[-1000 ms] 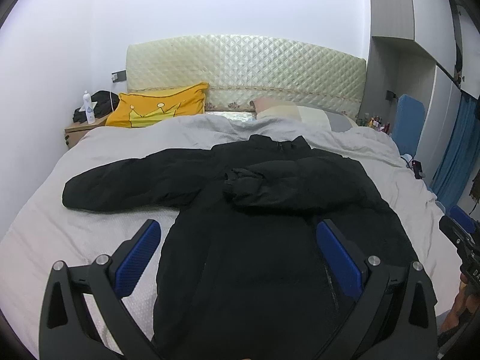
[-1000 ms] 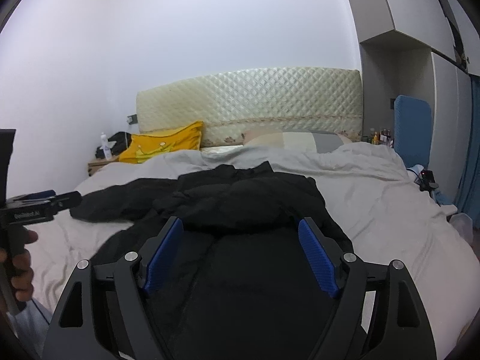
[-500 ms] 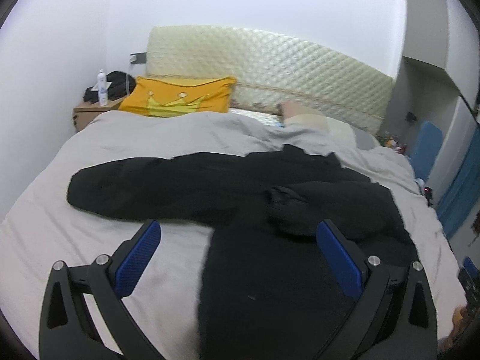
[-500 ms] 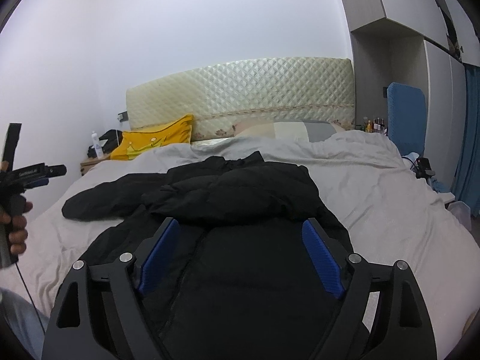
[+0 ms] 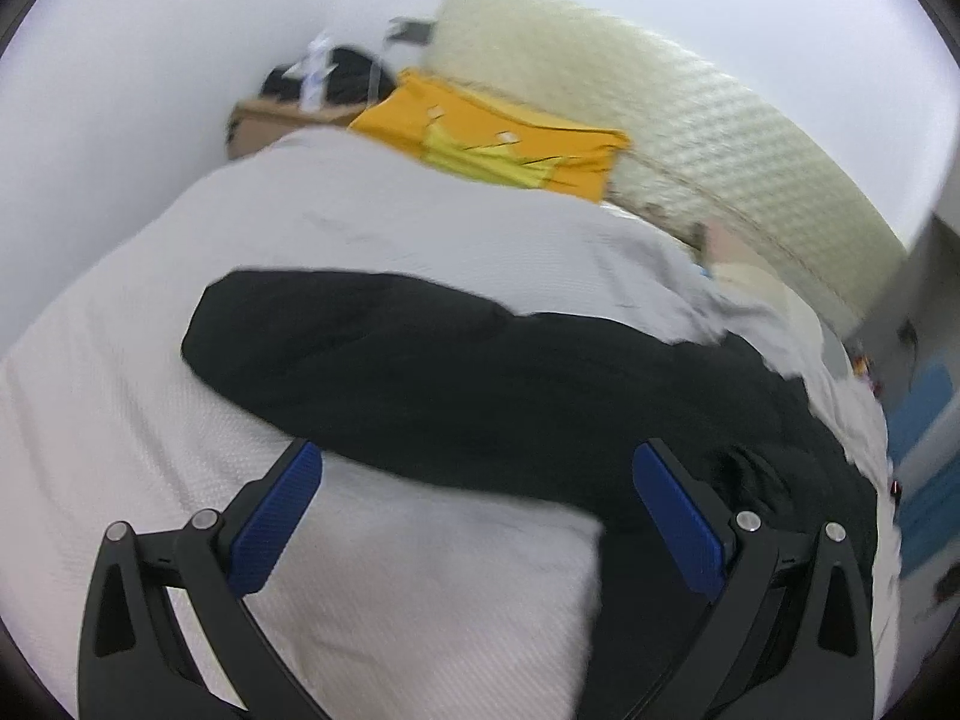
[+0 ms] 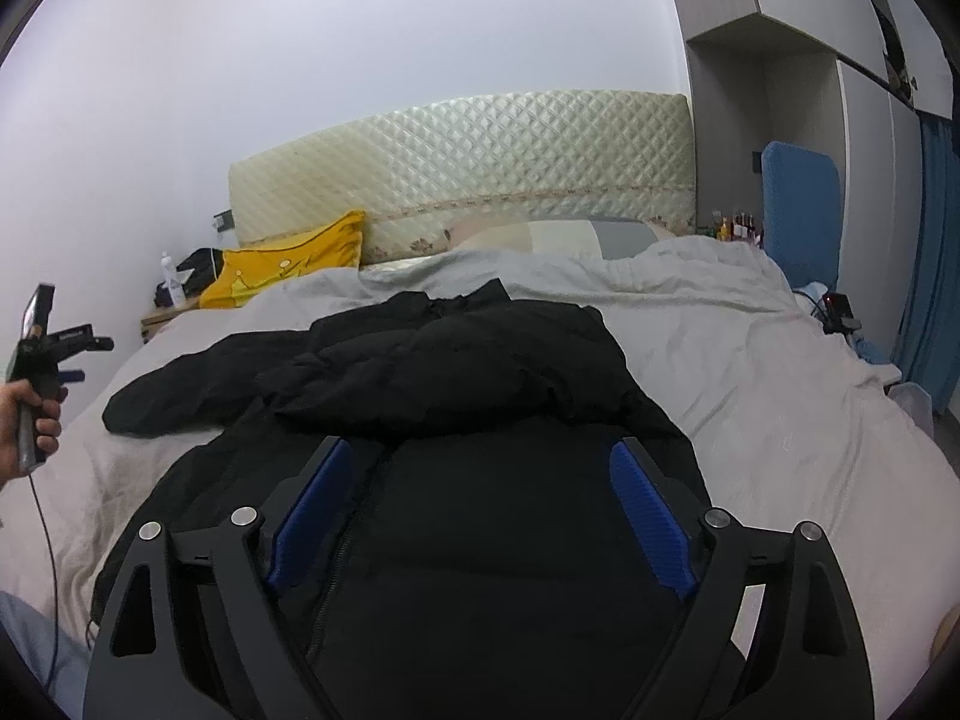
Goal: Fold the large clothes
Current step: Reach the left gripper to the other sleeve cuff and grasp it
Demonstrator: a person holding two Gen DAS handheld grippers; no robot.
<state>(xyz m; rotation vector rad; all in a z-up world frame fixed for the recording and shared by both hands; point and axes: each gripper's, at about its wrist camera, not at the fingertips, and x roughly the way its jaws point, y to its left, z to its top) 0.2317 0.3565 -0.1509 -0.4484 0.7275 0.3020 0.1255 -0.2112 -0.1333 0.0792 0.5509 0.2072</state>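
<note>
Swinging left claw [image 5: 477,501] over outstretched sleeve [image 5: 372,348] now, wide open, empty; right claw [image 6: 477,501] just widened over jacket [image 6: 480,540], empty; sleeve fold prob next.

You have no text, label, brand or number that can be read in either view. The yellow pillow [image 6: 287,264] carries only a lighter crown-like graphic, no letters, and the bottle [image 6: 171,283] by the bed is too small to read.
</note>
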